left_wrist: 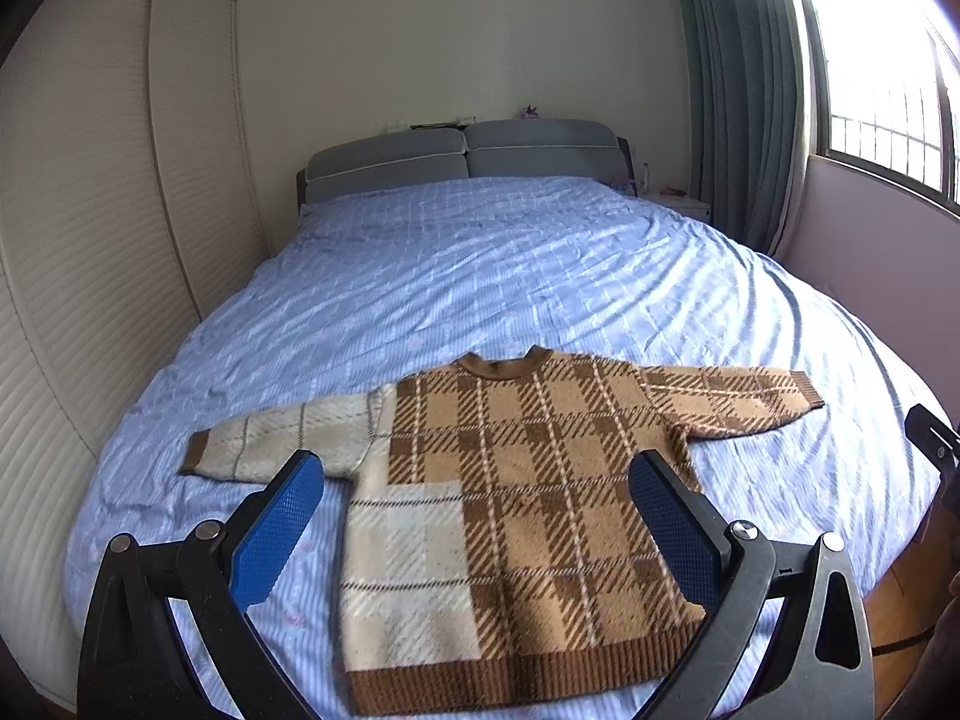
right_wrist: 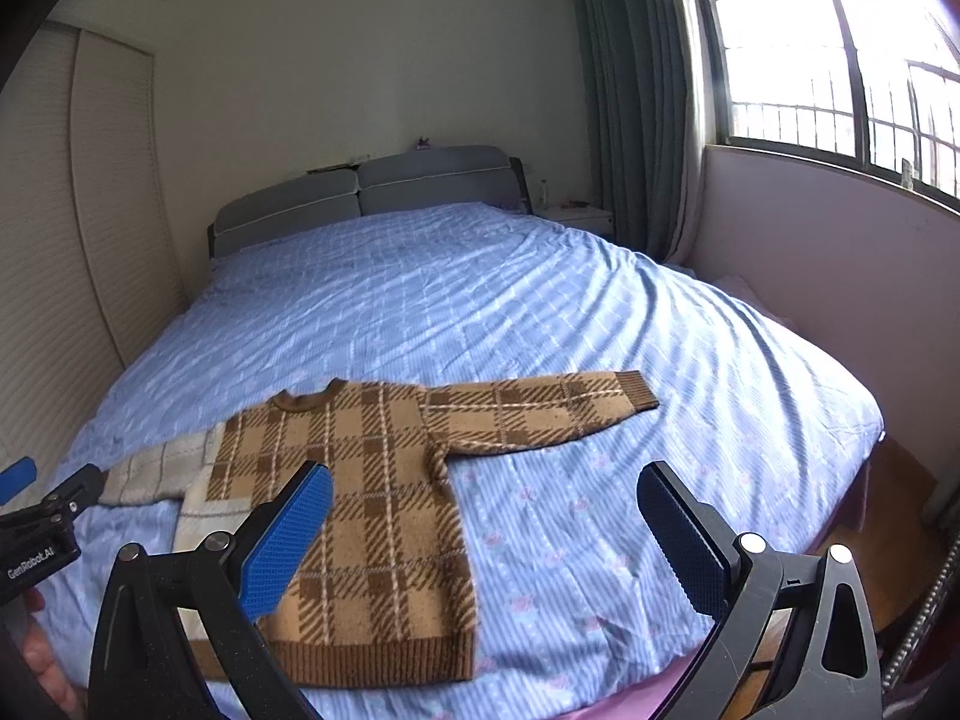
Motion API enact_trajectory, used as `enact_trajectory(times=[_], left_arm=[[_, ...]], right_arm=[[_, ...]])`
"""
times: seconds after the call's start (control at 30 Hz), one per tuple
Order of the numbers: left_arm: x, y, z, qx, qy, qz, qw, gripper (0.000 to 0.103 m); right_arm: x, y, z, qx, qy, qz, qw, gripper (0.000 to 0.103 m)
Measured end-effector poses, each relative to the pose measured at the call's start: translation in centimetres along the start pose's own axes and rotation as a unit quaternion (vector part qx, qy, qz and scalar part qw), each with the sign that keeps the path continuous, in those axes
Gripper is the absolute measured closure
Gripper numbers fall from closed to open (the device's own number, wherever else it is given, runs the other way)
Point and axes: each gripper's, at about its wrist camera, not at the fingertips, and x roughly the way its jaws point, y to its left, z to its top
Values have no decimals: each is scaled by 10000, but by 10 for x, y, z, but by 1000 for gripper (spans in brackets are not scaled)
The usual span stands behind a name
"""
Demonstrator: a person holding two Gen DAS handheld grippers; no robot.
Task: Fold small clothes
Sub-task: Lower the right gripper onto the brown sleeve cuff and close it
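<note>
Sweater position: one small plaid knit sweater (left_wrist: 516, 492) lies face up and flat near the foot of the bed (left_wrist: 480, 264), hem toward the cameras, collar (left_wrist: 503, 363) toward the headboard (left_wrist: 462, 159), both sleeves spread out sideways.
Left gripper: the left gripper (left_wrist: 477, 522) hovers above the sweater's body with its blue pads (left_wrist: 277, 531) wide apart, holding nothing.
Right gripper: the right gripper (right_wrist: 485, 531) hangs over the sweater's right side and the bare sheet beside it, jaws likewise spread, empty.
Progress: judging by the flat, unfolded layout, no fold is made yet.
Risk, slip: the knit looks thick and loose, so a shallow pinch on one sleeve cuff could let it slide out mid-fold.
Risk, sheet: the blue sheet is wrinkled and soft; a low pinch may catch sheet along with knit and drag the whole garment askew.
Risk, edge: the hem (right_wrist: 384, 660) lies near the bed's foot edge, so a pull toward the person could tip the sweater off.
Risk, uneven fold: if the two grippers lift at different heights, the fold line is likely to skew.
Count, sweaters: one.
Count, sleeves: two, one cream sleeve (left_wrist: 282, 438) and one brown plaid sleeve (left_wrist: 732, 402).
Count, grippers: two, each with two pads.
Count, headboard cushions: two.
Count, windows: one barred window (right_wrist: 828, 54), with a curtain (right_wrist: 630, 90) beside it.
</note>
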Motion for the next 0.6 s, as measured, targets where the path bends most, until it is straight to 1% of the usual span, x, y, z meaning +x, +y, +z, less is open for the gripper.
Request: enact_trajectory(times=[0.13, 0.23, 0.37, 0.47, 0.5, 0.53, 0.57, 0.6], left_arm=[[35, -40, 16, 134, -197, -129, 9996, 0], [67, -66, 27, 113, -191, -277, 9994, 0], [115, -103, 34, 40, -129, -385, 9992, 0], [155, -132, 34, 73, -52, -403, 9991, 0], [169, -141, 34, 87, 30, -399, 9992, 0], [179, -148, 35, 74, 107, -417, 9990, 0], [190, -155, 35, 44, 173, -428, 9989, 0], [199, -160, 34, 29, 188, -411, 9990, 0]], right_arm=[[39, -27, 12, 338, -127, -89, 9993, 1], [73, -48, 20, 526, -126, -268, 9982, 1], [125, -80, 26, 988, 13, -275, 9947, 2], [163, -106, 27, 1384, 111, -292, 9899, 13], [177, -115, 27, 1497, 164, -273, 9882, 23], [192, -122, 27, 1591, 238, -264, 9866, 28], [205, -129, 26, 1667, 318, -257, 9852, 30], [218, -136, 24, 1746, 376, -239, 9836, 37]])
